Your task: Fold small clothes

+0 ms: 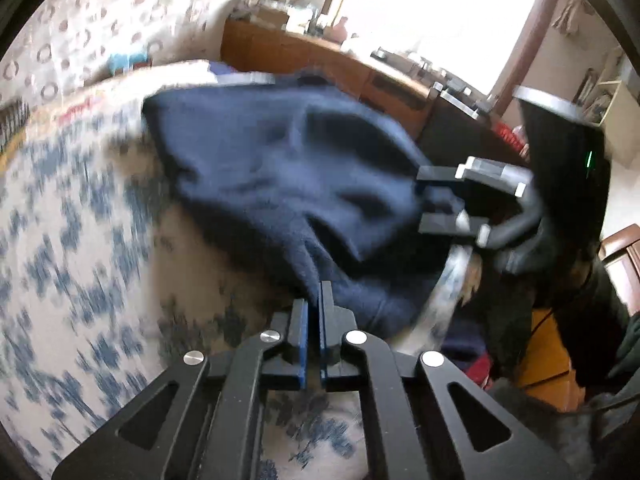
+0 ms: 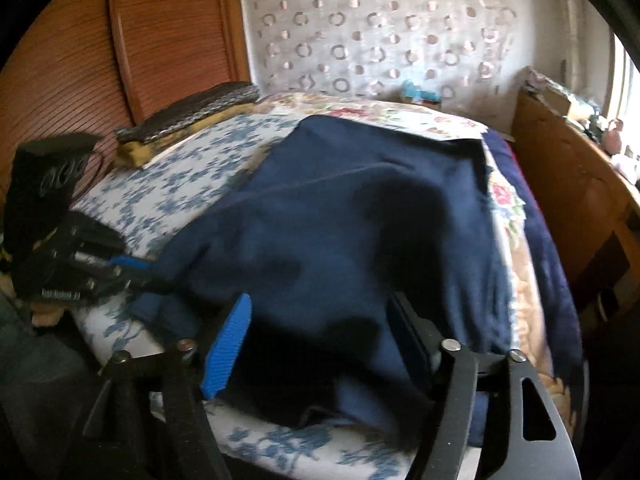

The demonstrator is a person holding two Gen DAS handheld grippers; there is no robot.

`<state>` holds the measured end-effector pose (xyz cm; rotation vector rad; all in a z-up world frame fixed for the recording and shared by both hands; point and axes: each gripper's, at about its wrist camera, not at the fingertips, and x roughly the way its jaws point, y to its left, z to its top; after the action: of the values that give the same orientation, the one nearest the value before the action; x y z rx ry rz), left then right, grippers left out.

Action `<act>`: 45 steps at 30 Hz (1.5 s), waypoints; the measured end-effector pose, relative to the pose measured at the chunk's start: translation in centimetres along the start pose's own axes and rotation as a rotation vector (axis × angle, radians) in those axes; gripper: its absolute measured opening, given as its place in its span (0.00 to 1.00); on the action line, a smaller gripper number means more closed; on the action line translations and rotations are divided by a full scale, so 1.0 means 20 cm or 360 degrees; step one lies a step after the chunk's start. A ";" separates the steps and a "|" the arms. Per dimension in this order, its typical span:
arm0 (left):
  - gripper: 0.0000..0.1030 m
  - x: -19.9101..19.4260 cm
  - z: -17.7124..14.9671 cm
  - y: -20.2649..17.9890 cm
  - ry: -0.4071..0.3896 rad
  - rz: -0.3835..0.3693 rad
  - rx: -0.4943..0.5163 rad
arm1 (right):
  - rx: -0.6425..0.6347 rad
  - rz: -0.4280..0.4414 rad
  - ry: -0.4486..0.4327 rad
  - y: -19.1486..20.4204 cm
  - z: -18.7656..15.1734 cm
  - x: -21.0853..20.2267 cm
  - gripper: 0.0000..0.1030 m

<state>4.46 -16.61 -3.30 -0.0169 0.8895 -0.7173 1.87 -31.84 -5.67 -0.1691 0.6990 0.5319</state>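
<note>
A dark navy garment [image 1: 280,172] lies rumpled on a bed with a blue-and-white floral sheet [image 1: 68,260]. My left gripper [image 1: 314,300] is shut on a fold of the garment's near edge. In the left wrist view my right gripper [image 1: 440,200] stands open around the garment's right edge. In the right wrist view the garment [image 2: 360,220] fills the middle, and my right gripper [image 2: 320,332] is open with cloth lying between its blue pad [image 2: 228,344] and black finger. The left gripper [image 2: 120,268] shows at the garment's left corner.
A wooden headboard [image 2: 100,40] and a patterned curtain [image 2: 380,28] stand behind the bed. A wooden cabinet [image 2: 568,184] runs along the right side. A dark woven cushion [image 2: 192,112] lies at the bed's far left. A floral blanket [image 2: 400,112] covers the far end.
</note>
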 end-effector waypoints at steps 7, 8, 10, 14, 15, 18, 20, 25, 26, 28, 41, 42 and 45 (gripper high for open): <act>0.04 -0.10 0.25 -0.07 -0.0192 0.0011 0.0040 | -0.0074 0.0056 -0.0007 0.04 -0.02 -0.06 0.78; 0.04 -0.11 0.28 -0.08 -0.0208 0.0011 0.0039 | -0.0085 0.0056 -0.0011 0.05 -0.02 -0.07 0.78; 0.04 -0.11 0.33 -0.07 -0.0243 0.0030 0.0041 | -0.0117 0.0009 -0.0013 0.05 -0.02 -0.07 0.79; 0.04 -0.12 0.36 -0.04 -0.0283 0.0045 0.0001 | -0.0102 -0.0101 0.0031 -0.04 -0.03 -0.03 0.79; 0.04 -0.12 0.36 -0.02 -0.0294 0.0055 -0.0008 | -0.0108 -0.0138 0.0036 -0.05 -0.04 -0.02 0.79; 0.04 -0.14 0.35 0.01 -0.0312 0.0067 -0.0026 | -0.0109 -0.0265 0.0080 -0.13 -0.07 0.02 0.79; 0.04 -0.14 0.36 0.02 -0.0319 0.0073 -0.0036 | -0.0129 -0.0308 0.0107 -0.16 -0.09 0.04 0.79; 0.04 -0.12 0.34 0.06 -0.0314 0.0082 -0.0061 | -0.0120 -0.0339 0.0119 -0.24 -0.12 0.03 0.73; 0.04 -0.12 0.33 0.06 -0.0311 0.0085 -0.0064 | -0.0111 -0.0345 0.0120 -0.27 -0.12 0.02 0.63; 0.04 -0.13 0.33 0.07 -0.0302 0.0068 -0.0083 | -0.0098 -0.0376 0.0137 -0.32 -0.12 0.02 0.26; 0.04 -0.03 0.61 0.40 -0.0271 0.0255 -0.0133 | -0.0258 -0.0358 -0.0133 -0.44 0.52 0.00 0.08; 0.04 0.00 0.63 0.44 -0.0259 0.0262 -0.0153 | -0.0262 -0.0345 -0.0121 -0.46 0.57 0.04 0.08; 0.04 0.08 0.68 0.55 -0.0204 0.0269 -0.0213 | -0.0255 -0.0311 -0.0078 -0.49 0.68 0.19 0.08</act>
<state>20.90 -12.76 1.11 -0.1043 0.8044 -0.4928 17.13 -34.34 1.82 -0.3696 0.5845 0.4029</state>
